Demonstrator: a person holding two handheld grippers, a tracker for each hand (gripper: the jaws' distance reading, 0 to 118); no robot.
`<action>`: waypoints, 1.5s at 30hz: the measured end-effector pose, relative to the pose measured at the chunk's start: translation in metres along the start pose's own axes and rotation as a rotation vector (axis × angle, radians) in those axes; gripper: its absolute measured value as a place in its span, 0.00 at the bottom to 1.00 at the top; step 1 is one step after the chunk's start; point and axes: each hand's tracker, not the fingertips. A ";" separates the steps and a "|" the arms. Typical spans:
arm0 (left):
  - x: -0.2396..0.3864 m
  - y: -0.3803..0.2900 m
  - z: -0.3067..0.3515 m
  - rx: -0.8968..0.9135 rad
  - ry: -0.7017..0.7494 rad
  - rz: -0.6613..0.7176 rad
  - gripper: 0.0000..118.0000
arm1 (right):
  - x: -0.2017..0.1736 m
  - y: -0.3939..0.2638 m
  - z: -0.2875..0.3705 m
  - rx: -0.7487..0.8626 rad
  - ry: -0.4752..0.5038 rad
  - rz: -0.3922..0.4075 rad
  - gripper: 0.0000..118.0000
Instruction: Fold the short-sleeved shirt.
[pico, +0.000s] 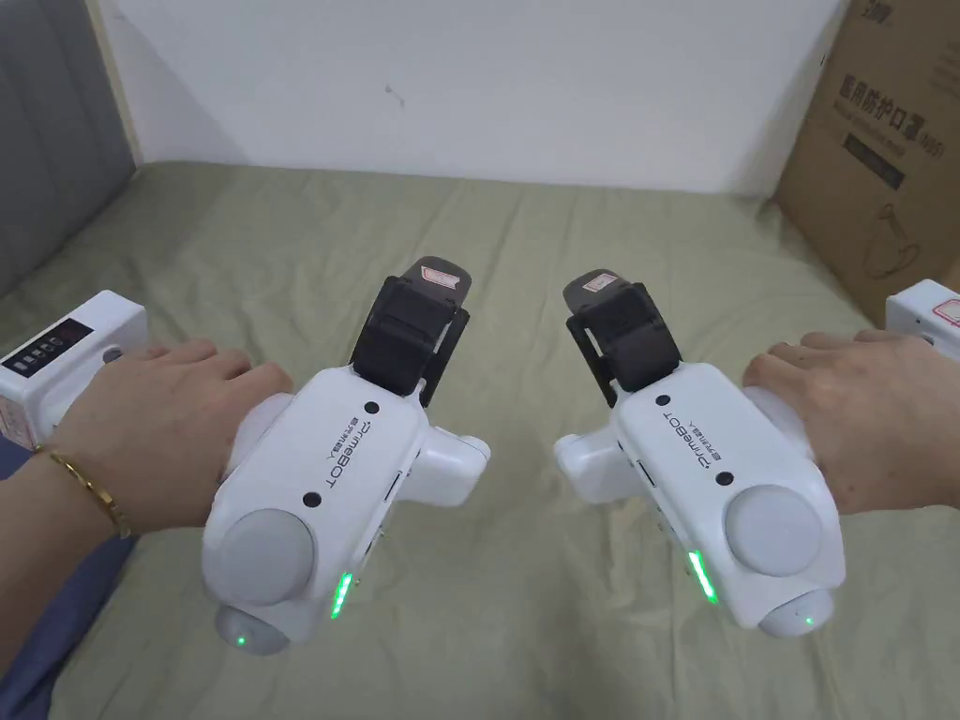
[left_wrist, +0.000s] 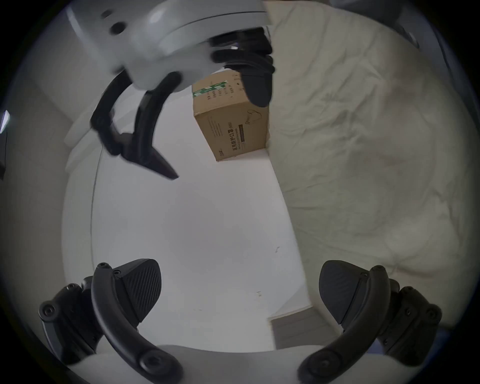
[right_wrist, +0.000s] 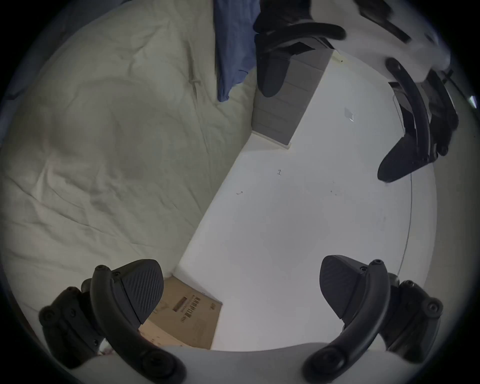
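In the head view, the left hand-held gripper (pico: 433, 281) and the right hand-held gripper (pico: 600, 289) hang side by side above a bed (pico: 525, 234) covered with an olive-green sheet. Each is held by a hand, the left hand (pico: 155, 431) wearing a thin gold bracelet (pico: 89, 487). The jaws point away toward the white wall (pico: 469, 84), and from here I cannot tell how far apart they stand. A cardboard box (pico: 881, 150) leans at the far right corner of the bed. A strip of blue cloth (pico: 47, 647) lies at the lower left edge, under the left forearm; this looks like the shirt, though too little of it shows to be sure.

In the left gripper view, the left hand-held gripper (left_wrist: 240, 291) has its jaws wide apart with nothing between them. Beyond are the wall, the cardboard box (left_wrist: 231, 124) and the rumpled sheet (left_wrist: 363, 156). The right hand-held gripper (left_wrist: 197, 124) appears farther off, its jaws also spread.

In the right gripper view, the right hand-held gripper (right_wrist: 241, 288) is likewise wide apart and empty. The blue cloth (right_wrist: 233, 52) lies on the sheet near the top edge, close to the grey padded headboard (right_wrist: 288, 104), well apart from both sets of jaws.

The shirt should be light, soft and limp, so it will sag and crease wherever it is unsupported. I would judge the best hold to be at two corners at once, shoulders or hem, pinching a single layer of fabric so it can be drawn out flat on the bed before any fold.
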 end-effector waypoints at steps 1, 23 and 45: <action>-0.005 -0.003 0.000 -0.012 0.005 0.084 1.00 | 0.003 -0.004 0.001 0.005 0.017 -0.089 1.00; -0.004 -0.061 -0.001 -0.443 0.253 1.735 1.00 | 0.001 -0.039 -0.001 -0.290 -0.118 -2.054 1.00; 0.000 -0.048 -0.002 -0.413 0.174 1.713 0.02 | -0.010 -0.028 -0.001 -0.301 -0.063 -2.089 0.00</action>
